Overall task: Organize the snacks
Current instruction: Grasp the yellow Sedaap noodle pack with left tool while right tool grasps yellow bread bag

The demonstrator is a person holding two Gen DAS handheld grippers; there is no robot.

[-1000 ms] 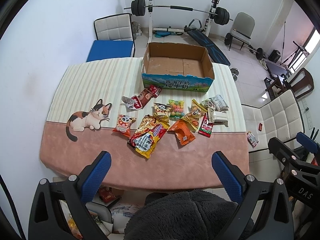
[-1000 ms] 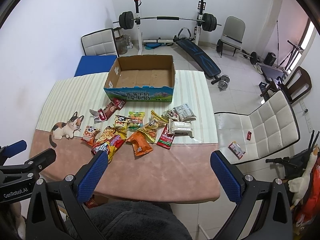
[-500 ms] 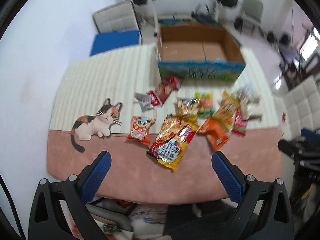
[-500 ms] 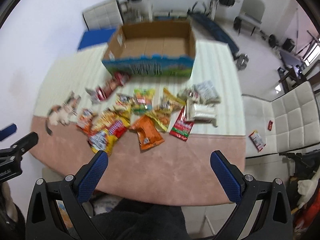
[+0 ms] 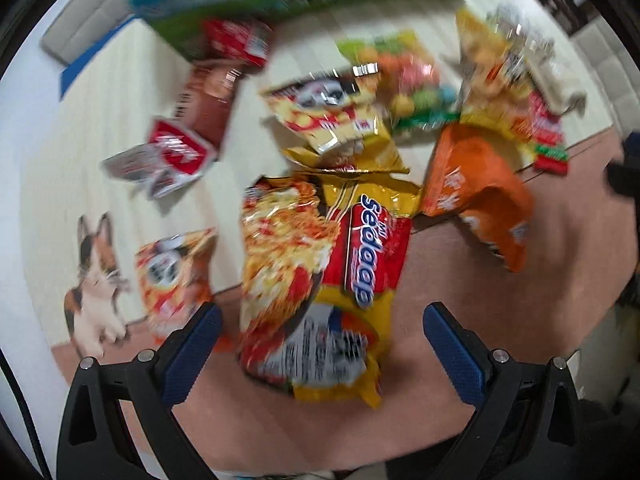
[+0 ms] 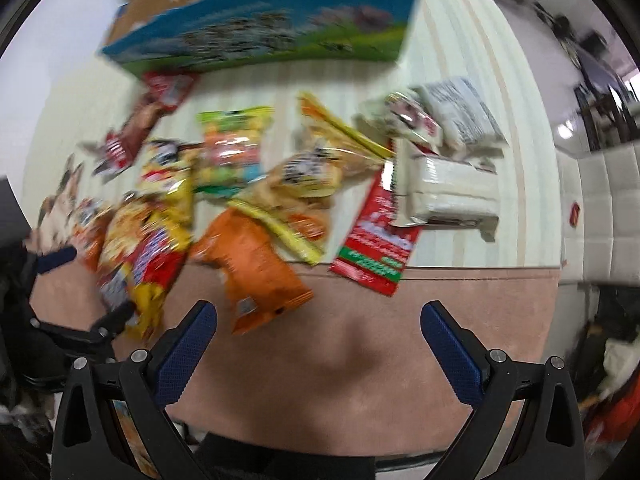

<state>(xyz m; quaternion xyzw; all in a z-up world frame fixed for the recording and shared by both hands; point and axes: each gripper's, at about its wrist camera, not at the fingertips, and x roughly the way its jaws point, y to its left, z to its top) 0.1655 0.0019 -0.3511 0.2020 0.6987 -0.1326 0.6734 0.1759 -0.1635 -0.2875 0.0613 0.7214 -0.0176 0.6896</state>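
Pink-and-cream striped tablecloth (image 6: 360, 360) covers the work surface, with a printed calico cat (image 5: 96, 280) at its left edge in the left wrist view. Both views are motion-blurred, and fine print is mostly unreadable.

Left gripper (image 5: 320, 354): blue-padded fingers spread wide, nothing between them. It hangs low over a large yellow-and-red noodle packet marked "Sedaap" (image 5: 320, 272), which lies flat across the pink border of the cloth, directly ahead of the open jaws. Contact with the packet cannot be determined.

Right gripper (image 6: 318, 350): fingers likewise spread apart and holding nothing, over bare pink cloth. The nearest item is a crumpled orange foil pouch (image 6: 256, 268), just ahead and slightly left of centre.

Snacks lie loose in an overlapping cluster on the cloth:
- a small orange panda-print bag (image 5: 172, 276), just left of the noodle packet;
- a yellow panda-print bag (image 5: 332, 120), beyond it;
- a green-edged bag of coloured sweets (image 6: 232, 152);
- a flat red sachet with a green band (image 6: 376, 240), touching a white wrapped block (image 6: 452, 192);
- red-and-brown wrappers (image 5: 200, 120), toward the far left.

An open cardboard box with a blue-and-green printed front (image 6: 260, 28) stands at the far side of the cloth, behind the cluster. Its interior is largely out of frame.
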